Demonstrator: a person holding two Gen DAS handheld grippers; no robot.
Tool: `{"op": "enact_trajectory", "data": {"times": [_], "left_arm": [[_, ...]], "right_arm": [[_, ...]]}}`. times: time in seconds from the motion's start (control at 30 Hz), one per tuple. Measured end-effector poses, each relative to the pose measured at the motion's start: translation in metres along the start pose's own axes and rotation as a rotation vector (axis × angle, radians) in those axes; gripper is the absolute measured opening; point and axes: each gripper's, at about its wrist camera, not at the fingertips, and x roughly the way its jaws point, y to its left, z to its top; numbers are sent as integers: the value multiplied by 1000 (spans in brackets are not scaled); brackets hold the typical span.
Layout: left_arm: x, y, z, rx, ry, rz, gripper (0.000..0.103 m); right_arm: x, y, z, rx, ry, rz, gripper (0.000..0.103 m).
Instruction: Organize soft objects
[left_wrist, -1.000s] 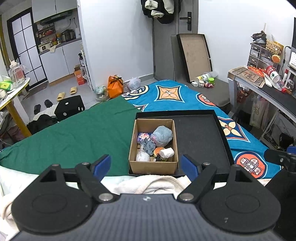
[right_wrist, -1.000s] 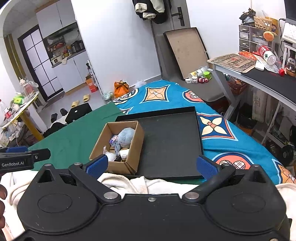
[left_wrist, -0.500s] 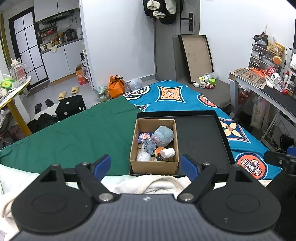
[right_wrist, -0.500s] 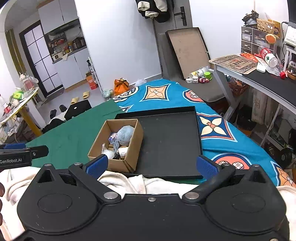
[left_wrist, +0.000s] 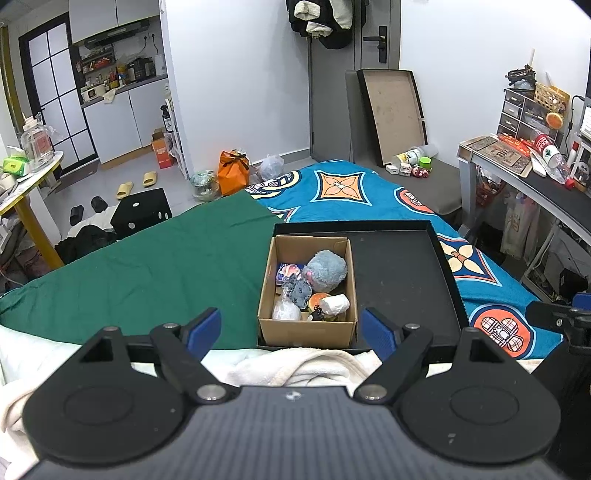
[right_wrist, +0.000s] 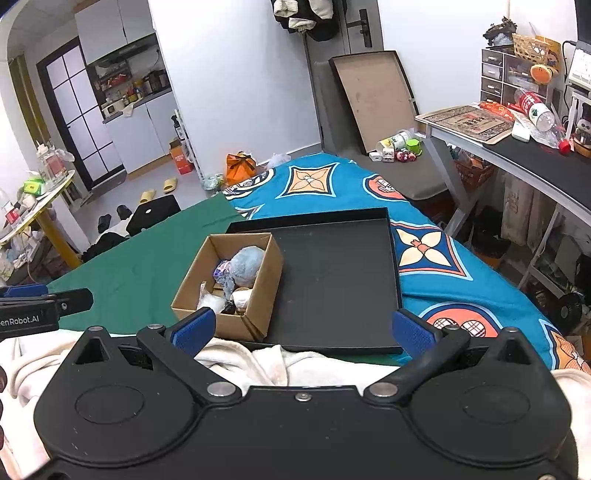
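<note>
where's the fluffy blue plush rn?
The blue plush sits in the cardboard box, far right corner, in the left part of the black tray, ahead of both wrist cameras.

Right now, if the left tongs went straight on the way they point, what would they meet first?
Probably the open brown cardboard box of soft toys standing in the black tray. The left tongs are open and empty, with the box's near wall centred between them. Rumpled cream cloth lies nearer but looks lower; depth is unclear.

The box (left_wrist: 308, 328) was plain matt brown cardboard; the tray (left_wrist: 402, 273) under it looked matt black and slightly dusty. A fluffy grey-blue plush (left_wrist: 327, 269) lay inside. The green sheet (left_wrist: 147, 273) was smooth cloth, the cream blanket (left_wrist: 295, 365) at six o'clock fleecy.
</note>
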Motion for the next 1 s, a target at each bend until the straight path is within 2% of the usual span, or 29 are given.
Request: {"op": "enact_trajectory", "data": {"times": [1.0], "left_arm": [[1, -7, -4, 18, -2, 6, 82]], "right_arm": [[-2, -4, -2, 2, -15, 25, 103]]}}
